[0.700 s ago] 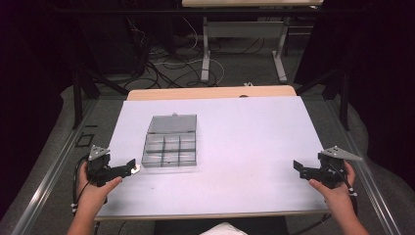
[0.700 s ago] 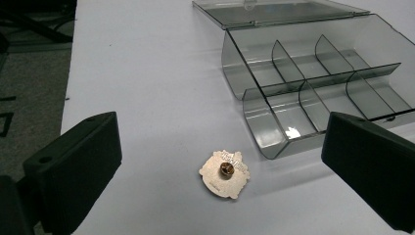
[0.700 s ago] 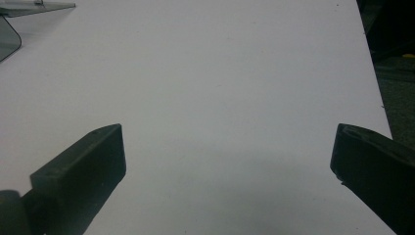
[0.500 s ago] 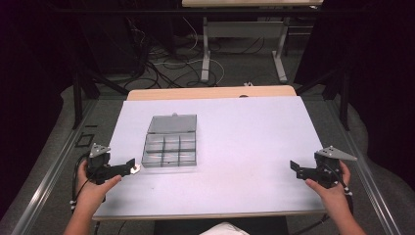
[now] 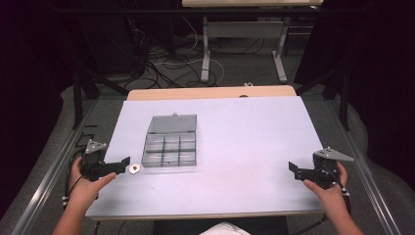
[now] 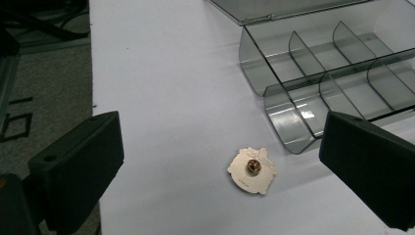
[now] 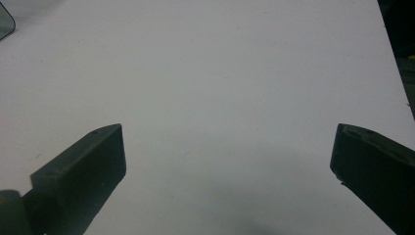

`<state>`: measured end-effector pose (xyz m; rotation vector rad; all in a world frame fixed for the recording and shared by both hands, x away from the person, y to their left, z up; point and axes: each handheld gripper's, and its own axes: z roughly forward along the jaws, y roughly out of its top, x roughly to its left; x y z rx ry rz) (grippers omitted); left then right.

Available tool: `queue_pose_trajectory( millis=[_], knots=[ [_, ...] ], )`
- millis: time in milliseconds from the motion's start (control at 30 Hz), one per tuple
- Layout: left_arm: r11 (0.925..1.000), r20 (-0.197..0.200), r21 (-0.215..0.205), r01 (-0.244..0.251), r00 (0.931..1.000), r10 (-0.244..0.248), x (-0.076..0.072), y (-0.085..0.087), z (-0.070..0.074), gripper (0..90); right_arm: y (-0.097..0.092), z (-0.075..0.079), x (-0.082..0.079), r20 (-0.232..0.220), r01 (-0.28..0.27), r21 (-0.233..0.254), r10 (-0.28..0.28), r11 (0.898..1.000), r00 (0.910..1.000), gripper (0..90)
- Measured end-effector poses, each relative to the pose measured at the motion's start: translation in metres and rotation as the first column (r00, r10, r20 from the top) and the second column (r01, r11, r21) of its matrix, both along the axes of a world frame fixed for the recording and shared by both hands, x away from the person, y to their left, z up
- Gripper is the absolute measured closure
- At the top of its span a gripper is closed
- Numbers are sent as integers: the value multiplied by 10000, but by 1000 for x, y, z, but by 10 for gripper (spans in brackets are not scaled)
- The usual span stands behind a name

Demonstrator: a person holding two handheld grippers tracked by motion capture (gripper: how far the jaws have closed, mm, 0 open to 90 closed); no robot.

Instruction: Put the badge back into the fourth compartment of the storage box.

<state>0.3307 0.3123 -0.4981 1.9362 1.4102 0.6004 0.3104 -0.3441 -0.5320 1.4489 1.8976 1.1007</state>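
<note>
A small gold pin badge (image 6: 252,170) lies face down on the white table, its clasp post up; the high view shows the badge (image 5: 133,169) just left of the box. A clear grey compartment box (image 5: 169,148) stands open with its lid folded back, and its divided cells (image 6: 337,73) look empty. My left gripper (image 5: 125,162) is open at the table's left edge, its jaws either side of the badge and short of it. At the right edge my right gripper (image 5: 292,169) is open over bare table.
The white table (image 5: 244,142) has a wooden strip along its far edge. Metal rails run along both sides of it. Cables and desk legs (image 5: 205,54) lie on the floor beyond. In the right gripper view a corner of the box (image 7: 5,22) shows at upper left.
Both hands have edged inward over the table. The left gripper has come closer to the badge; the right has shifted slightly left. Box and badge have not moved.
</note>
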Motion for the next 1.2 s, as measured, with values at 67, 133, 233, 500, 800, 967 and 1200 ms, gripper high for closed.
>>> queue_pose_trajectory(
  millis=[67,133,233,500,800,967,1200],
  knots=[
    [9999,-19,110,9,10000,-9,0,1,1,31,0,-1,0,-51,49,29,-49,10000,10000,0],
    [9998,3,200,1,10000,-1,0,3,2,37,-1,-1,0,-59,62,46,-61,10000,10000,0],
    [9997,27,257,-1,10000,0,0,5,4,79,-1,-2,1,56,72,-91,-72,9999,10000,0],
    [9978,18,664,-6,10000,5,0,9,7,85,-1,-4,1,-93,35,-80,-36,10000,10000,0],
    [9943,-346,1030,284,9991,-250,2,8,10,158,-1,-4,1,-221,24,-27,-25,10000,9998,0],
    [9928,-513,1113,438,9979,-382,4,8,10,162,-2,-5,1,-229,67,22,-67,10000,9997,0],
    [9902,-808,1210,690,9950,-594,7,9,8,203,-2,-5,1,-220,14,-17,-15,10000,9998,0]
  ],
)
